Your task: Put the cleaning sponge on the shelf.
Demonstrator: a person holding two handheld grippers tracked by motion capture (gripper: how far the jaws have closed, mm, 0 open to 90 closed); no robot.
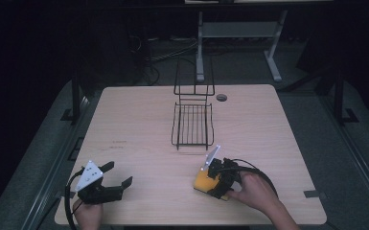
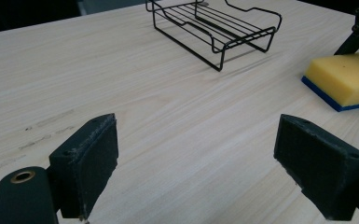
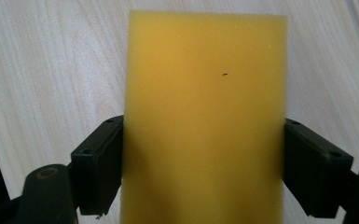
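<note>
You are bracketing the sponge (image 3: 205,116) with the right gripper (image 1: 214,179), one black jaw on each long side, and both pads look to be touching the yellow foam. Whether they are pressing hard enough to lift it, the pictures are not telling. The sponge is lying flat on the table (image 1: 139,115) near your front right edge, yellow face up and blue scrub layer underneath, well apart from the wire rack (image 1: 192,125) standing in the middle.

Here is what is looking risky. The foam is soft, so a light pinch is likely to let it sag or slip out as you raise it, while a hard pinch is going to buckle it into an arch. You are gripping toward the near end, so the far end is likely to droop and could catch the rack's wire rim if you are heading there. The jaws are also sitting low; dragging them across the wood may twist the sponge.

Your right hand (image 1: 256,191) is coming in from the bottom right, wrist bent so the gripper is pointing down and to the left. Your left gripper (image 1: 109,184) is resting low near the front left edge, jaws spread wide and holding nothing, aimed across the table toward the sponge (image 2: 345,77) and rack (image 2: 214,28).
</note>
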